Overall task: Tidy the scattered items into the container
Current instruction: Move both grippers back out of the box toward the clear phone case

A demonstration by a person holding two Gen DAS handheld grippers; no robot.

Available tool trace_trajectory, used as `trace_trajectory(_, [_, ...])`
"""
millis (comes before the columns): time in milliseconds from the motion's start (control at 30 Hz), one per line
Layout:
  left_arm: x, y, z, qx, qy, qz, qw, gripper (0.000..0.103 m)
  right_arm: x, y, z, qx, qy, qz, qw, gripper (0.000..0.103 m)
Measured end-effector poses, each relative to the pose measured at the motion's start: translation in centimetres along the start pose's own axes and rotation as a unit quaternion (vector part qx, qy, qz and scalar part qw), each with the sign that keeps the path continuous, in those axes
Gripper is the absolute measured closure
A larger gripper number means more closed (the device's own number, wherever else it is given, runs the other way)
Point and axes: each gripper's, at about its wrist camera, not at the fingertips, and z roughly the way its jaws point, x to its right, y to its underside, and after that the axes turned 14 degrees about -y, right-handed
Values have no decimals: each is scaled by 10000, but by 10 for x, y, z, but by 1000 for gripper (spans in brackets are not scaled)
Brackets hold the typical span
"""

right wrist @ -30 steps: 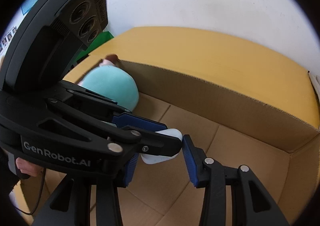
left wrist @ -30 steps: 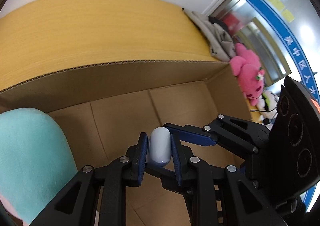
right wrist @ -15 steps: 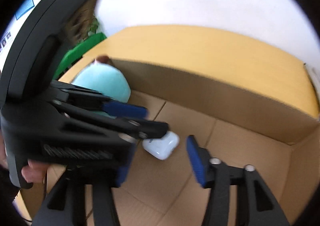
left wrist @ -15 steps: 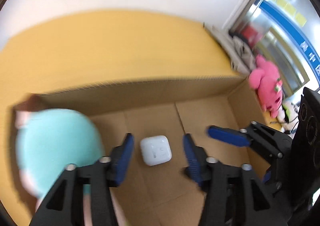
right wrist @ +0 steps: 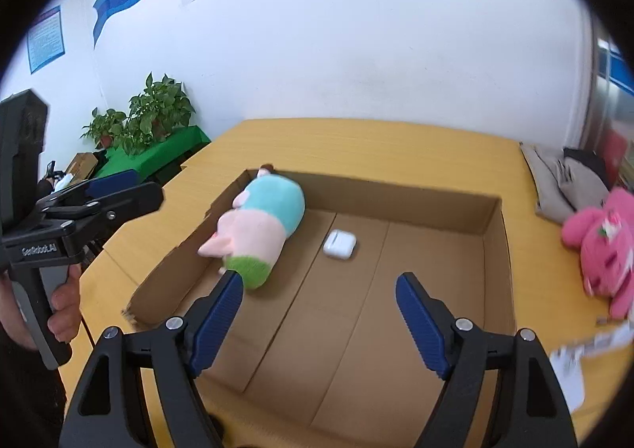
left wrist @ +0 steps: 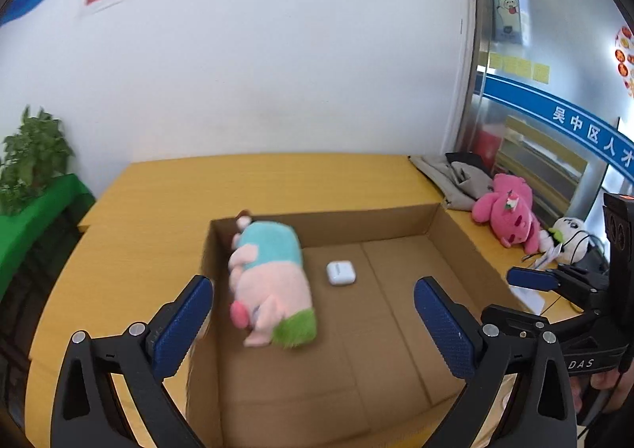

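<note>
Left gripper [left wrist: 313, 323] fingers wide apart, nothing between them, held over near end of cardboard box [left wrist: 455, 246]. Right gripper [right wrist: 319, 319] fingers also spread, nothing held, above box's near edge. Inside box: plush doll [left wrist: 273, 285], teal, pink and green, lying along left wall; white earbud case [left wrist: 340, 272] flat on box floor just right of doll, not touching. Box sits on yellow tabletop [left wrist: 277, 182]. Pink plush toy [right wrist: 602, 246] on tabletop outside box, right side. Grey cloth [right wrist: 562, 182] behind it. Potted plants [right wrist: 150, 115] far left by wall.
</note>
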Motion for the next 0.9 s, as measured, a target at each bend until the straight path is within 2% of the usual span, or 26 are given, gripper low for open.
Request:
trace_trajectory(133, [2, 39, -21, -73, -231, -196, 9995, 0, -6, 36, 4, -128, 263, 160, 9994, 23])
trace_trajectory(267, [16, 63, -34, -238, -57, -136, 9996, 0, -18, 61, -4, -189, 553, 124, 9982, 23])
trace_trajectory(400, [29, 70, -47, -170, 0, -76, 9998, 0, -28, 72, -14, -201, 845, -57, 9962, 23])
trace_trajectory(900, [57, 80, -67, -195, 74, 47, 9998, 0, -24, 87, -39, -100, 894, 64, 9959, 23])
